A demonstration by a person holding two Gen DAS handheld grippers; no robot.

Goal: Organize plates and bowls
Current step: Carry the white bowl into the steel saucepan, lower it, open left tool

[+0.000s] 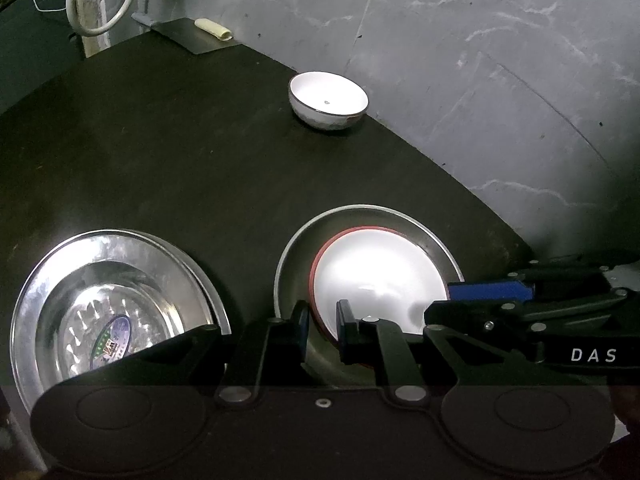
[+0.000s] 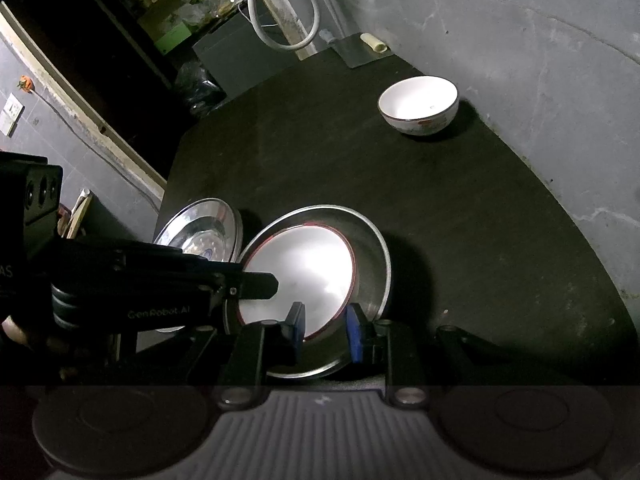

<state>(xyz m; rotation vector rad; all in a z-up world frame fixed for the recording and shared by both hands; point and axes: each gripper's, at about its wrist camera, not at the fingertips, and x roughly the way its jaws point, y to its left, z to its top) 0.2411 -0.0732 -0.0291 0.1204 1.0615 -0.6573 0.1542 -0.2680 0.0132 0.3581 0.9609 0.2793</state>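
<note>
Both grippers pinch red-rimmed white plate (image 1: 380, 276) by near edge, plate resting in steel plate (image 1: 436, 236). Left gripper (image 1: 323, 322) and right gripper (image 2: 325, 330) narrow, probably steadying it. Bowl (image 1: 328, 98) far off by wall.

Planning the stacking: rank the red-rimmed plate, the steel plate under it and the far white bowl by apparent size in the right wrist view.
1. steel plate
2. red-rimmed plate
3. white bowl, though it stands farther away, so its true size is unsure.

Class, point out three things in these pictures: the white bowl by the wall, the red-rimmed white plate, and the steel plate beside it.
white bowl (image 1: 328, 94): left wrist view, inner surface.
red-rimmed white plate (image 1: 376, 268): left wrist view, white centre.
steel plate (image 1: 100, 276): left wrist view, inner face.
</note>
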